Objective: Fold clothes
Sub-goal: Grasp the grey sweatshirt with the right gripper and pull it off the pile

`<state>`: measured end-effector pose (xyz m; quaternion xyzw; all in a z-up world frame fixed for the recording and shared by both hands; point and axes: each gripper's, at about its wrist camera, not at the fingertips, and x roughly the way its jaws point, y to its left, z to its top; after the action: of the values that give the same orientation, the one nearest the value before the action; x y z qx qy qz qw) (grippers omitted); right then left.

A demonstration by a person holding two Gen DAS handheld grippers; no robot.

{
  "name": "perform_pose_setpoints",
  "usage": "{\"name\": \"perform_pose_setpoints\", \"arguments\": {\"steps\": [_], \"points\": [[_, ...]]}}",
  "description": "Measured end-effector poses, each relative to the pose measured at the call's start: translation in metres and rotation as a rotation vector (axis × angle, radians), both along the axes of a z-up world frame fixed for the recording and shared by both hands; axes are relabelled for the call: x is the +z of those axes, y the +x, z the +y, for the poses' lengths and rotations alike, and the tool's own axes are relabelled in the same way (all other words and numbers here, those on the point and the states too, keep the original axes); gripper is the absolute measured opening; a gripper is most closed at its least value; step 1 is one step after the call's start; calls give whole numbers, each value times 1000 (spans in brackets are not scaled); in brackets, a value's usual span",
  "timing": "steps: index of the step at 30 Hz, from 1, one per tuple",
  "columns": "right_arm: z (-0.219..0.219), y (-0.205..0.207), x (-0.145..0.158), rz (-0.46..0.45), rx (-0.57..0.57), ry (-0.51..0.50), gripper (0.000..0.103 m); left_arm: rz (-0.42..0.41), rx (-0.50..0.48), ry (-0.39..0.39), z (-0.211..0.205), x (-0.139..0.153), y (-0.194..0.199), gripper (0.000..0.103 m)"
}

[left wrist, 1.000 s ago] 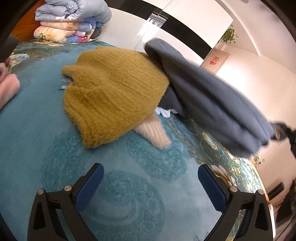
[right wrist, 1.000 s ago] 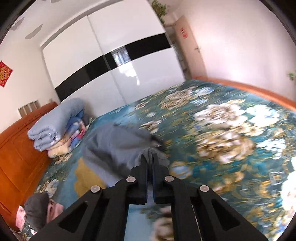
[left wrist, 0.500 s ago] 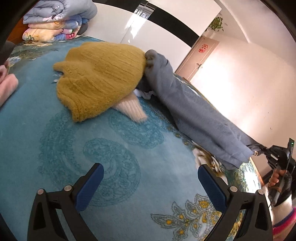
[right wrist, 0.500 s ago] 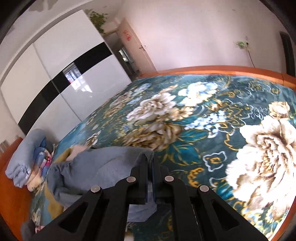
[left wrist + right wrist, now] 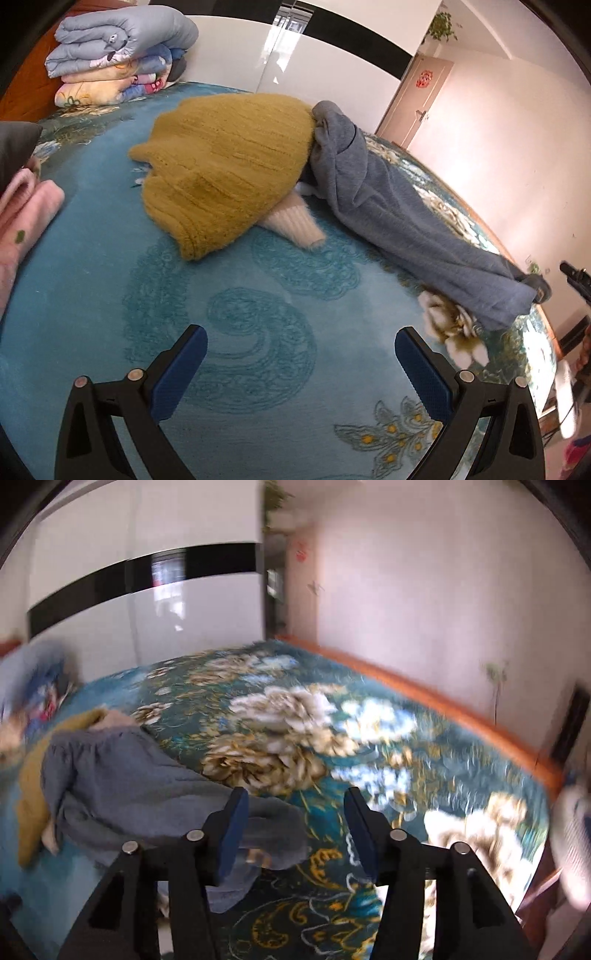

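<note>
A grey-blue garment (image 5: 402, 225) lies stretched out across the teal floral bedspread (image 5: 110, 325), its far end bunched against a mustard knitted sweater (image 5: 225, 166). A cream sleeve (image 5: 295, 221) pokes out from under the sweater. My left gripper (image 5: 301, 354) hovers open over bare bedspread, well short of the clothes. In the right wrist view the grey-blue garment (image 5: 140, 790) lies to the left, its near end just beside and under the left finger of my right gripper (image 5: 293, 812), which is open with nothing between its fingers.
Folded quilts (image 5: 118, 55) are stacked at the headboard end. A pink folded garment (image 5: 26, 218) lies at the left edge. The bed's orange wooden rim (image 5: 443, 705) runs along the right, with a white wardrobe (image 5: 147, 590) behind.
My right gripper dragged the grey-blue garment out along the bed, then opened and let it drop. The left gripper stayed open and drew back slightly.
</note>
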<state>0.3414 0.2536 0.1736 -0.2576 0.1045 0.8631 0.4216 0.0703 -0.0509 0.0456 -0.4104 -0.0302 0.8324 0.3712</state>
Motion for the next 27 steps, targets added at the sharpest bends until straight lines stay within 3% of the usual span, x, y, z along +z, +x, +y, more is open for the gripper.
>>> {"name": "perform_pose_setpoints", "arguments": {"steps": [2, 5, 8, 16, 17, 19, 20, 21, 27], "points": [[-26, -31, -9, -44, 175, -20, 65, -20, -2, 0, 0, -2, -2, 103], [-69, -87, -41, -137, 397, -32, 66, -28, -8, -9, -4, 0, -2, 103], [-109, -144, -76, -230, 526, 6, 66, -10, -3, -36, -12, 8, -1, 103], [-126, -225, -136, -433, 491, 111, 66, 43, 65, -43, -42, 22, 0, 103], [-126, -232, -142, -452, 482, 119, 62, 50, 74, -44, -46, 24, 0, 103], [-118, -224, -141, -404, 463, 69, 36, 55, 93, -41, -52, 26, 0, 103], [-112, -215, -137, -377, 434, 54, 15, 41, 108, -30, -54, 24, -1, 103], [-108, -206, -131, -341, 425, 25, 7, 26, 118, -13, -55, 23, -2, 103], [-100, -129, -95, -125, 428, -66, 4, -50, 100, 104, -50, 22, 6, 103]]}}
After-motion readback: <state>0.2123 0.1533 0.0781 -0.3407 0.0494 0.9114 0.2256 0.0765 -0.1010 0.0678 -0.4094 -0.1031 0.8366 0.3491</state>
